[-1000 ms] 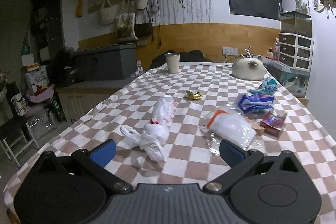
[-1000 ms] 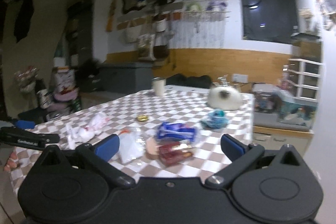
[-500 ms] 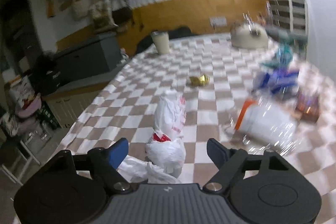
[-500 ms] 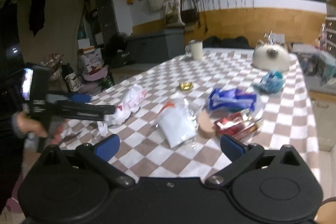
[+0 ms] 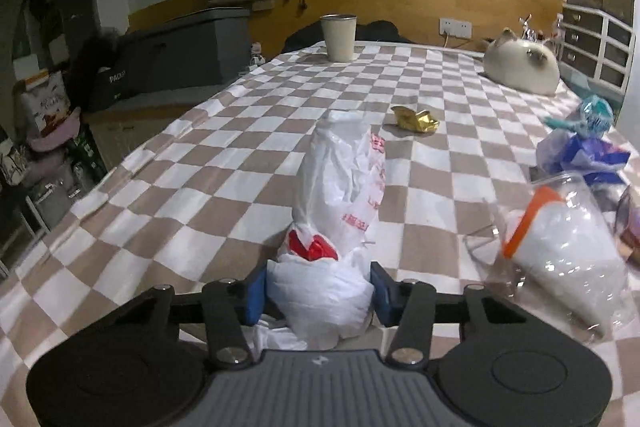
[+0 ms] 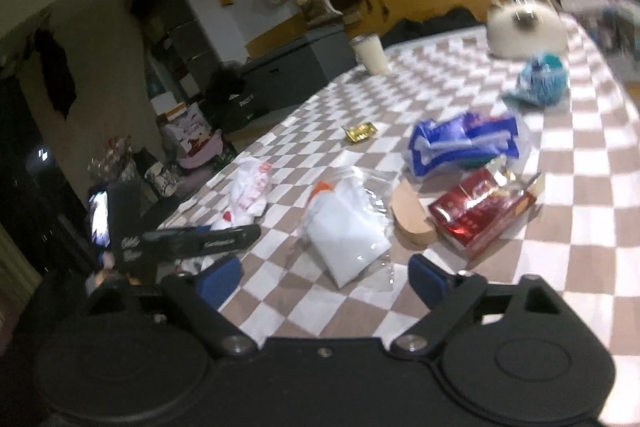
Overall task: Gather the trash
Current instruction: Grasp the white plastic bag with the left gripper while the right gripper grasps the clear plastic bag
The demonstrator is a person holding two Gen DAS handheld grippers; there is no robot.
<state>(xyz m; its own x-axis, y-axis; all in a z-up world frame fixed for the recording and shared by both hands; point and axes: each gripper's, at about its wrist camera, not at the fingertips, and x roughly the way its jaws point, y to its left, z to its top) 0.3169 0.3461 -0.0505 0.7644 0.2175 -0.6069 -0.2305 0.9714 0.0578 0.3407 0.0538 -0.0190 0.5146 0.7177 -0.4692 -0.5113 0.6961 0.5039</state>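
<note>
A crumpled white plastic bag (image 5: 340,187) with red print lies on the checkered table (image 5: 224,163). My left gripper (image 5: 318,291) is closing, and its blue pads (image 5: 256,291) press on both sides of the bag's near knotted end. A clear zip bag (image 6: 344,227) of white stuff with an orange strip lies just ahead of my right gripper (image 6: 324,277). Those jaws are closing but still wide, with only the zip bag's near edge between them and the pads (image 6: 426,277) apart from it. The right wrist view also shows the white bag (image 6: 250,191) at the left.
More litter lies on the right half: a gold wrapper (image 5: 416,119), a blue bag (image 6: 464,143), a red packet (image 6: 480,215), a brown disc (image 6: 412,219) and a teal wrapper (image 6: 540,83). A cup (image 5: 338,37) and a cat figure (image 5: 524,67) stand at the far end.
My left gripper moved forward and down onto the white bag and narrowed around it. My right gripper came down towards the clear zip bag, rolled, and began to narrow.
</note>
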